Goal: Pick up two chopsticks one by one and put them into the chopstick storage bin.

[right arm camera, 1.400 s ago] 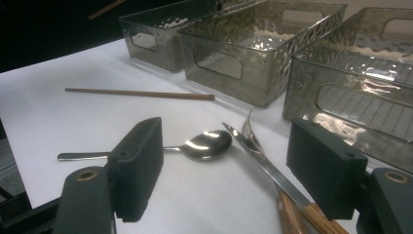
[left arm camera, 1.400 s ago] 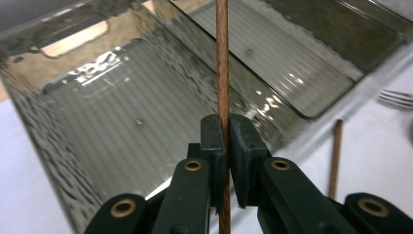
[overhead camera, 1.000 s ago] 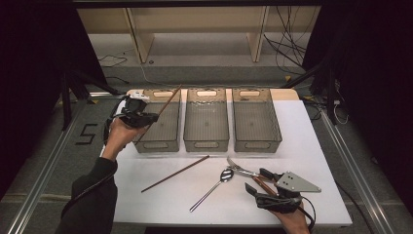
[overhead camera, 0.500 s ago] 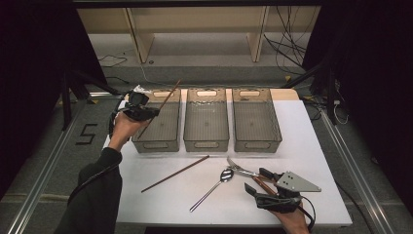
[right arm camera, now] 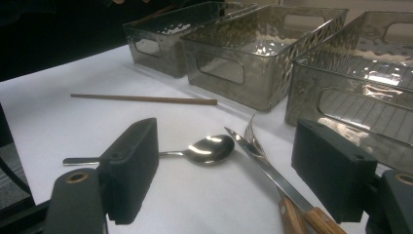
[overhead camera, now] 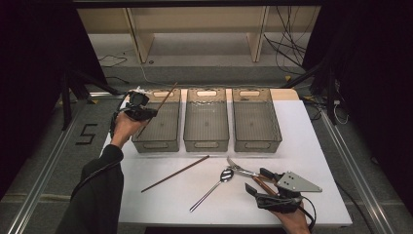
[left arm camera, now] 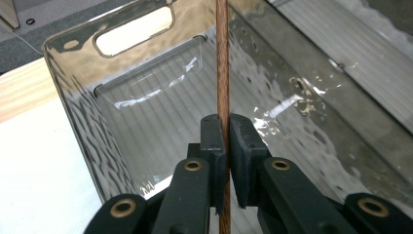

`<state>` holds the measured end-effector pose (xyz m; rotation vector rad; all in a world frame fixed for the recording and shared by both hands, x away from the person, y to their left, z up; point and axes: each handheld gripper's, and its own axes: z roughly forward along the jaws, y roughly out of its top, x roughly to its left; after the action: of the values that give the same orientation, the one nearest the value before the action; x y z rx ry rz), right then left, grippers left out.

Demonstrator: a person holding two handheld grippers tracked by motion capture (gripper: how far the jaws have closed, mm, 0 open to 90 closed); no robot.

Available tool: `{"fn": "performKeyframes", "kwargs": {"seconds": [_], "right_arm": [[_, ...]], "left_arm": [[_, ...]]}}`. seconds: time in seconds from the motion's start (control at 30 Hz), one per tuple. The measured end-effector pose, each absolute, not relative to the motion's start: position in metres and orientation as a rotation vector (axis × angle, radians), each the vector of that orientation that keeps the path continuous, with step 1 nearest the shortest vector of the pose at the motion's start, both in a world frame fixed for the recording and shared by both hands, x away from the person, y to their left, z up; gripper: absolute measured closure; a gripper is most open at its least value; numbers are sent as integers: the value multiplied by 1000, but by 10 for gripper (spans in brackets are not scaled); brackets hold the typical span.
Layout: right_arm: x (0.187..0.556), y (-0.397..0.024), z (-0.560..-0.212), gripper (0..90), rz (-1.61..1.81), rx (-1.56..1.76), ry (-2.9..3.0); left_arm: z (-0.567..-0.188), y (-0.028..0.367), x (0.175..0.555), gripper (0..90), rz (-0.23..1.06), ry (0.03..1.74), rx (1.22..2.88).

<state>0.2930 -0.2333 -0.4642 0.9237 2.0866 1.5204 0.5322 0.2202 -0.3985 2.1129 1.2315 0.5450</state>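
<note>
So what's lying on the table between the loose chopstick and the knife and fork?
A metal spoon lies there, between the loose chopstick and the knife and fork. The high view shows it, and the right gripper view shows its bowl near the knife tip.

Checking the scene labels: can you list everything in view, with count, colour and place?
bins: 3, clear smoky grey, side by side at the table's far edge
chopstick in hand: 1, brown, over the left bin, clamped
chopstick on table: 1, brown, in front of the left bin
spoon: 1, silver, table centre front
knife and fork: 1 each, steel with wooden handles, right of the spoon
table: 1, white top
left gripper: black, shut on the chopstick
right gripper: black, open, near the cutlery
</note>
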Motion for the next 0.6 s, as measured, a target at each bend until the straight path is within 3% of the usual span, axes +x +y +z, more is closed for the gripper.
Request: {"fn": "performKeyframes", "kwargs": {"seconds": [0.43, 0.6], "right_arm": [[293, -233, -464, 264, 1523, 921, 2087], [293, -233, -464, 264, 1518, 923, 2088]], "left_arm": [[-418, 220, 537, 833, 520, 1299, 2129], [-416, 221, 534, 609, 488, 1326, 2101]]}}
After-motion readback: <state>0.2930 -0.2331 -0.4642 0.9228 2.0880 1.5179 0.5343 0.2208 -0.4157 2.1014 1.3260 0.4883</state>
